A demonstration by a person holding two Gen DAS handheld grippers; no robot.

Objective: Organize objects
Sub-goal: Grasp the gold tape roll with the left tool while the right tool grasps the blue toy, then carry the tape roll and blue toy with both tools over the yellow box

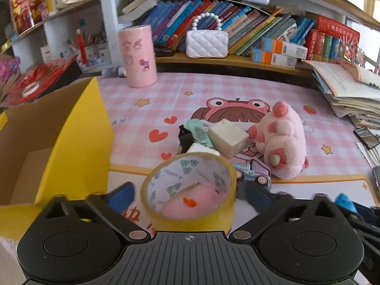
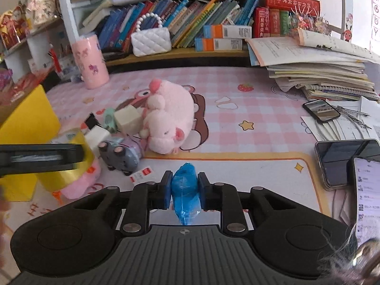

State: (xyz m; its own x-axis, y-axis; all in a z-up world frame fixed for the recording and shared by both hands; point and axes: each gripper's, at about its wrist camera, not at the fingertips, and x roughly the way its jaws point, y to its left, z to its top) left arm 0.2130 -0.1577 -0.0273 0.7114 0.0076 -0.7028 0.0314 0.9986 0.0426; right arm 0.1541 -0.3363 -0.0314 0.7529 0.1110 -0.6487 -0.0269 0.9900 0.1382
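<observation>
Our left tool point(image 1: 187, 196) clamps a yellow tape roll point(image 1: 188, 190) beside the yellow cardboard box point(image 1: 78, 142); our right tool point(image 2: 184, 190) pinches a crumpled blue plastic packet point(image 2: 185, 194).

Bare mat point(image 2: 249, 142) lies right of the plush pig point(image 2: 168, 121); the yellow box point(image 1: 78, 142) walls off the left.

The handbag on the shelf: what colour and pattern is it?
White, quilted in diamonds, with a pearl-bead handle; handbag shows best in the left wrist view.
</observation>
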